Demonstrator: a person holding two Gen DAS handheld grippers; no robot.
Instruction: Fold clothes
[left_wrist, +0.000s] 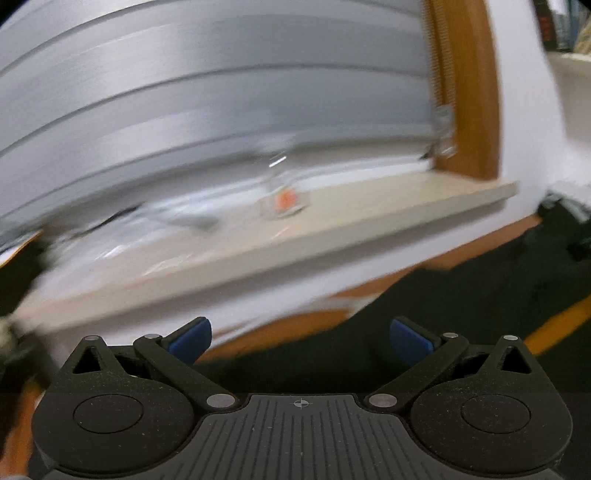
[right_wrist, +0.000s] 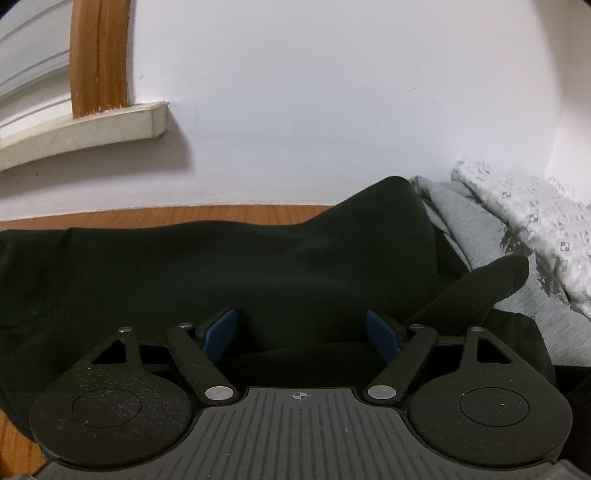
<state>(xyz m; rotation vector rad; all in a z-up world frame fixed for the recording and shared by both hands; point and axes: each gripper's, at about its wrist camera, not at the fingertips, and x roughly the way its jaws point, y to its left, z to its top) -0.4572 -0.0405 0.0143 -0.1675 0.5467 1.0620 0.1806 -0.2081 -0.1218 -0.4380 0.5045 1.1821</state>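
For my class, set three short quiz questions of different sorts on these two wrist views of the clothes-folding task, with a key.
1. True or false: the right gripper has its pads clamped on the black garment.
2. Multiple choice: what lies to the right of the black garment in the right wrist view? A) a grey patterned garment B) a red towel C) a stack of books
3. Fill in: the clothes lie on a ____ wooden surface.

Key
1. False: the blue pads stand apart, over the cloth.
2. A
3. brown
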